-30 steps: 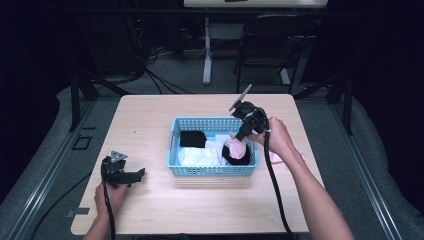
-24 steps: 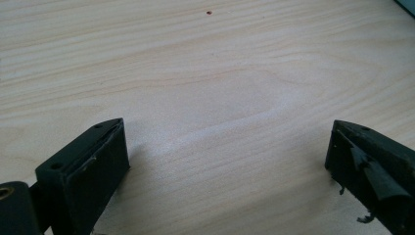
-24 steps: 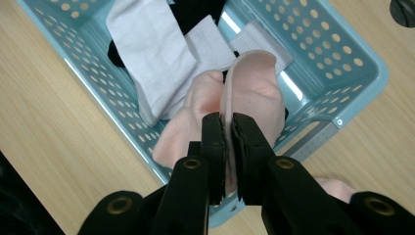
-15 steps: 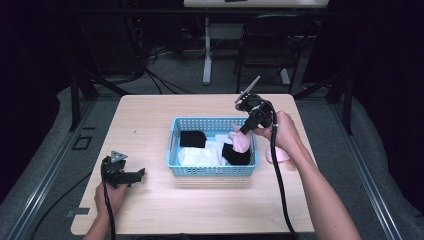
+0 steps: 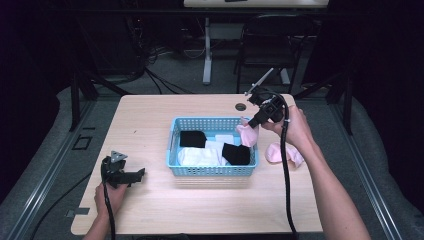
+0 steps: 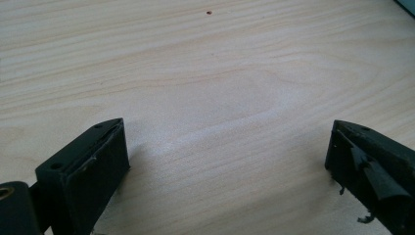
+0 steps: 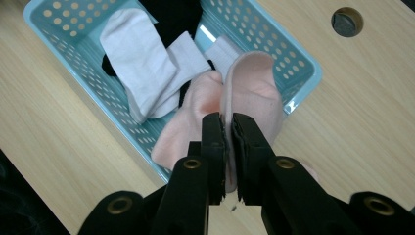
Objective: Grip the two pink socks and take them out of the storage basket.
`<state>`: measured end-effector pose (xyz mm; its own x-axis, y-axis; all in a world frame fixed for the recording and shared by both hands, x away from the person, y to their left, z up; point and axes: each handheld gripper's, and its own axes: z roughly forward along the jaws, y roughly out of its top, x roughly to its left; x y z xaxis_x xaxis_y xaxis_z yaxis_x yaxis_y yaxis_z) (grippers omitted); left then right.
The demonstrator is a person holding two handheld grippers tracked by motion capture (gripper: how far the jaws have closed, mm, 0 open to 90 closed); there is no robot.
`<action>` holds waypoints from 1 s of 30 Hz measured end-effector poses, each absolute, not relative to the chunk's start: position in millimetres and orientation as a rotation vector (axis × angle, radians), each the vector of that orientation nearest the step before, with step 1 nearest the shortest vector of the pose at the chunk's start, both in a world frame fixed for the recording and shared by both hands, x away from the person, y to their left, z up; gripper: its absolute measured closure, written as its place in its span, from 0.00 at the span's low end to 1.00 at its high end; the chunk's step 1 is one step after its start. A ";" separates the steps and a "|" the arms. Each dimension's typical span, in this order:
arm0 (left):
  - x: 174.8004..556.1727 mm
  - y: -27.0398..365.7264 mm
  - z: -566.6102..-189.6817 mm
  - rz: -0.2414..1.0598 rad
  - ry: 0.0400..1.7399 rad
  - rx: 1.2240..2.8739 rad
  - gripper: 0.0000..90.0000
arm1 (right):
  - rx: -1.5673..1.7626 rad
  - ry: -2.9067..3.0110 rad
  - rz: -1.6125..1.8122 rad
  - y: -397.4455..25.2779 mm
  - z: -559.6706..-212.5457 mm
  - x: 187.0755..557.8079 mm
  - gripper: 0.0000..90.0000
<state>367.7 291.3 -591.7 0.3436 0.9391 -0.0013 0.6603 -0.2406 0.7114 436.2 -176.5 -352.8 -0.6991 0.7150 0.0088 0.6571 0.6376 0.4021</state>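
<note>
A blue plastic basket [image 5: 174, 146] [image 7: 68, 68] stands mid-table with black socks [image 5: 192, 138] and white socks [image 5: 197, 157] [image 7: 139, 58] in it. My right gripper [image 5: 256, 121] [image 7: 228, 120] is shut on a pink sock [image 5: 247, 135] [image 7: 254, 83], held in the air over the basket's right edge. A second pink sock [image 5: 276, 152] lies on the table right of the basket. My left gripper [image 5: 134, 174] [image 6: 225, 147] rests low over bare wood at the front left, jaws wide open with nothing between them.
The wooden table [image 5: 150, 115] has a round cable hole [image 5: 241, 107] [image 7: 346, 21] behind the basket. A chair [image 5: 272, 45] and a table leg [image 5: 207, 55] stand on the floor beyond the far edge. A cable [image 5: 286, 190] trails from the right gripper.
My right gripper has lifted the pink sock out of the basket and carried it up and to the right. The left gripper has stayed put.
</note>
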 end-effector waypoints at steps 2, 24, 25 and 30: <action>367.7 291.3 -591.7 0.581 1.393 1.991 0.02 | 1.153 2.688 0.581 -183.0 -350.3 435.1 0.93; 367.7 291.2 -591.9 0.582 1.393 1.989 0.02 | 1.278 2.598 0.557 -237.8 -342.2 432.0 0.93; 367.7 291.3 -591.7 0.580 1.392 1.991 0.02 | 1.283 2.594 0.546 -240.3 -342.6 431.9 0.93; 367.7 291.2 -591.8 0.581 1.393 1.990 0.02 | 1.317 2.586 0.531 -250.1 -345.3 432.2 0.93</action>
